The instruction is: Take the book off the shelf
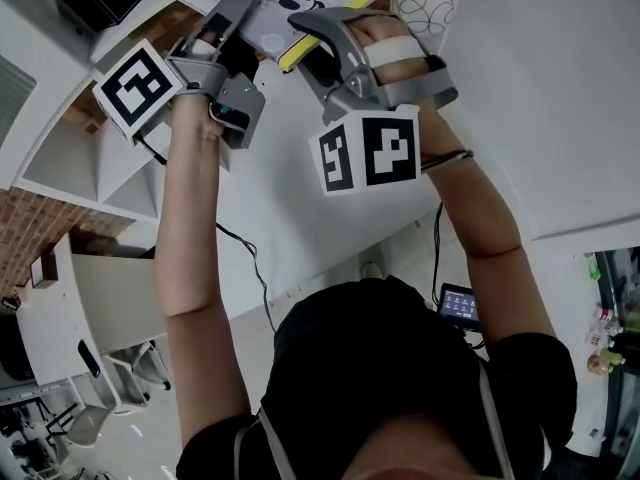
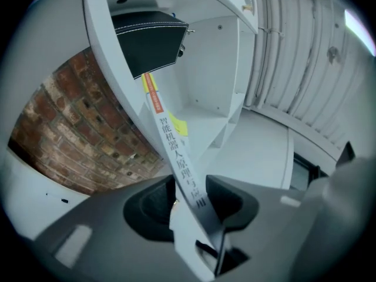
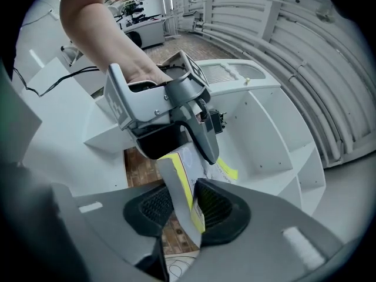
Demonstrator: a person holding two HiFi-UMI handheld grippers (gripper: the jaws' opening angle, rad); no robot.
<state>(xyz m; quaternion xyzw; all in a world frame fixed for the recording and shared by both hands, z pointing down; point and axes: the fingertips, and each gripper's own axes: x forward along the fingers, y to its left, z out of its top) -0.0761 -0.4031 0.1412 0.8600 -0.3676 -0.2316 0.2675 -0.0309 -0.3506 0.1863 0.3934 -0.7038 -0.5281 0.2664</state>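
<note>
The book [image 1: 268, 26] has a white cover and a yellow edge, and it hangs in the air in front of the white shelf [image 2: 207, 69]. My left gripper [image 1: 225, 28] is shut on its spine. In the left gripper view the printed spine [image 2: 175, 148] runs down between the pads of the left gripper [image 2: 183, 201]. My right gripper [image 1: 315, 53] holds the opposite edge. In the right gripper view the book's yellow-edged corner [image 3: 176, 184] sits pinched in the right gripper [image 3: 182, 207], with the left gripper [image 3: 179, 148] clamped just above it.
A black box [image 2: 150, 40] lies in an upper shelf compartment. A brick wall [image 2: 70, 134] shows behind the open shelf. A round patterned ornament [image 1: 420, 3] sits by my right hand. Cables and a small screen [image 1: 460, 306] are lower down.
</note>
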